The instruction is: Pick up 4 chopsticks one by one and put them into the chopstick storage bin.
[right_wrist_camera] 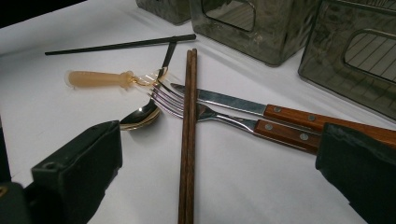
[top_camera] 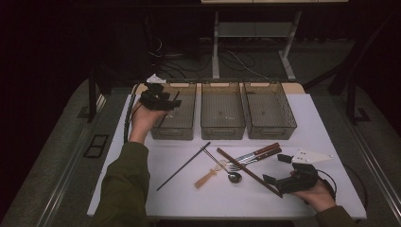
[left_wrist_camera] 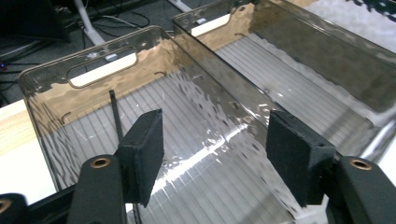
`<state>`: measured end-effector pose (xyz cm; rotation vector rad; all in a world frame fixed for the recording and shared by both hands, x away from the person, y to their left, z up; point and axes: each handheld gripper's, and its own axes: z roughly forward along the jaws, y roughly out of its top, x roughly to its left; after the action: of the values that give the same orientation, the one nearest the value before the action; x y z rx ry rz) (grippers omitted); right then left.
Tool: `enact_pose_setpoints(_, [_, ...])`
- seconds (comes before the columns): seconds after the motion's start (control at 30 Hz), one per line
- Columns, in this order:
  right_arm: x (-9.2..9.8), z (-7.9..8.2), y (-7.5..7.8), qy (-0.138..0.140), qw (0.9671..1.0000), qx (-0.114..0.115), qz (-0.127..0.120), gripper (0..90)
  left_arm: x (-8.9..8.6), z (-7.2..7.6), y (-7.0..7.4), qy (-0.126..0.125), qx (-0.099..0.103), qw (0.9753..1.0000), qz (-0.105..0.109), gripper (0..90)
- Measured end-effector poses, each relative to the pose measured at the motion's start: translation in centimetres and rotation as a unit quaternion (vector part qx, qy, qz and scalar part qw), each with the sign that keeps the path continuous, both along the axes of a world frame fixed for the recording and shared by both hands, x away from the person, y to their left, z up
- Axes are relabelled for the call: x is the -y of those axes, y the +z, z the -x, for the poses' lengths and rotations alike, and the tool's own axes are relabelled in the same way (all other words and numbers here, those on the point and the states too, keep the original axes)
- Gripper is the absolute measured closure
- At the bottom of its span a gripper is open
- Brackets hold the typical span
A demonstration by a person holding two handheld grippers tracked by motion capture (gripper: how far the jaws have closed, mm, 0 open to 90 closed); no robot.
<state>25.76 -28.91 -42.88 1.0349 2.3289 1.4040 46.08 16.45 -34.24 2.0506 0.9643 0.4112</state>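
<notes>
Olive-green sleeve (top_camera: 124, 187) sits nearest in the high view, left forearm reaching up to the left gripper (top_camera: 161, 100), which hangs over the leftmost of three smoky translucent plastic bins (top_camera: 176, 127). One thin black chopstick (top_camera: 168, 111) leans inside that bin just beside the gripper. Right gripper (top_camera: 279, 169) is low at the right of the white table (top_camera: 179, 198), jaws spread, nothing between them. Cutlery pile lies between the hands: second black chopstick (top_camera: 183, 166), pair of brown wooden chopsticks (top_camera: 249, 171), wood-handled knife (top_camera: 262, 151), wood-handled fork (top_camera: 257, 157), gold spoon (top_camera: 233, 177), pale beige-handled utensil (top_camera: 206, 178).

Left gripper view: jaws wide apart, holding nothing, poised above the ribbed floor of the leftmost bin (left_wrist_camera: 46, 84). Black chopstick (left_wrist_camera: 116, 116) stands tilted against the bin wall behind the left-hand jaw, apart from the pads.

Right gripper view: jaws released, well apart. Brown chopsticks (right_wrist_camera: 188, 140) run straight up the gap between them, lying across the fork (right_wrist_camera: 219, 117). Knife (right_wrist_camera: 243, 106) sits just beside the fork; spoon (right_wrist_camera: 140, 116) and beige-handled utensil (right_wrist_camera: 95, 78) further left, black chopstick (right_wrist_camera: 121, 45) behind.
</notes>
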Motion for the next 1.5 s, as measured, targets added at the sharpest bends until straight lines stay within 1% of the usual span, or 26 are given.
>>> enact_pose_setpoints(0.1, [0.0, 0.0, 0.0, 0.001, 1.0000, 0.000, 0.000, 0.7, 0.0, 0.8, 0.1, -0.006, 0.001, 1.0000, 0.005, 33.0])
enact_pose_setpoints(0.17, [0.0, 0.0, 0.0, 0.000, 1.0000, 0.000, 0.000, 0.7, 0.1, 1.3, 0.2, -0.008, 0.003, 1.0000, 0.005, 32.3])
enact_pose_setpoints(0.23, [0.0, 0.0, 0.0, 0.000, 1.0000, -0.001, 0.000, 0.7, 0.1, 1.8, 0.2, -0.009, 0.006, 0.9999, 0.011, 30.9])
enact_pose_setpoints(0.33, [0.0, 0.0, 0.0, 0.000, 1.0000, -0.001, 0.000, 0.7, 0.1, 2.6, 0.1, -0.015, 0.006, 0.9998, 0.010, 27.2])
enact_pose_setpoints(0.43, [0.0, 0.0, 0.0, 0.000, 1.0000, -0.001, 0.000, 0.7, 0.2, 3.6, 0.0, -0.021, 0.009, 0.9997, 0.009, 26.2])
enact_pose_setpoints(0.5, [0.0, 0.0, 0.0, -0.001, 1.0000, -0.001, 0.000, 0.7, 0.3, 4.2, -0.1, -0.024, 0.012, 0.9995, 0.017, 25.3])
enact_pose_setpoints(0.6, [0.0, 0.0, 0.0, -0.001, 1.0000, -0.001, 0.001, 0.7, 0.4, 5.2, -0.4, -0.029, 0.008, 0.9993, 0.022, 24.4])
enact_pose_setpoints(0.7, [0.0, 0.0, 0.0, -0.001, 1.0000, -0.001, 0.001, 0.7, 0.5, 6.3, -0.8, -0.034, 0.006, 0.9992, 0.018, 23.9])
enact_pose_setpoints(0.83, [0.0, 0.0, 0.0, -0.002, 1.0000, -0.001, 0.000, 0.7, 0.6, 7.7, -1.3, -0.034, 0.007, 0.9990, 0.027, 23.9])
enact_pose_setpoints(0.97, [0.0, 0.0, 0.0, -0.002, 1.0000, -0.002, 0.000, 0.7, 0.7, 9.0, -1.9, -0.041, 0.007, 0.9990, 0.019, 23.9])
enact_pose_setpoints(1.13, [0.0, 0.0, 0.0, -0.002, 1.0000, 0.000, 0.001, 0.7, 0.8, 10.7, -2.8, -0.042, 0.006, 0.9988, 0.025, 24.0])
enact_pose_setpoints(1.2, [0.0, 0.0, 0.0, -0.002, 1.0000, 0.000, 0.001, 0.7, 0.7, 11.2, -3.2, -0.047, 0.007, 0.9986, 0.023, 25.3])
enact_pose_setpoints(1.23, [0.0, 0.0, 0.0, -0.002, 1.0000, 0.000, 0.001, 0.7, 0.8, 11.6, -3.4, -0.044, 0.008, 0.9986, 0.027, 25.3])
enact_pose_setpoints(1.3, [0.1, 0.0, 0.0, -0.002, 1.0000, 0.000, 0.000, 0.7, 0.9, 12.2, -4.0, -0.046, 0.006, 0.9985, 0.029, 27.2])
enact_pose_setpoints(1.33, [0.1, 0.0, 0.0, -0.002, 1.0000, 0.000, 0.000, 0.7, 0.9, 12.5, -4.3, -0.049, 0.006, 0.9985, 0.025, 28.3])
enact_pose_setpoints(1.4, [0.0, 0.1, 0.0, -0.003, 1.0000, -0.002, -0.003, 0.7, 0.9, 13.0, -4.8, -0.050, 0.005, 0.9984, 0.027, 31.2])
enact_pose_setpoints(1.43, [0.0, 0.1, 0.0, -0.003, 1.0000, -0.001, -0.002, 0.7, 0.9, 13.3, -5.0, -0.054, 0.002, 0.9983, 0.023, 32.3])
enact_pose_setpoints(1.5, [0.1, 0.1, 0.1, -0.001, 1.0000, 0.000, -0.001, 0.7, 0.8, 13.8, -5.5, -0.054, 0.003, 0.9982, 0.028, 36.0])
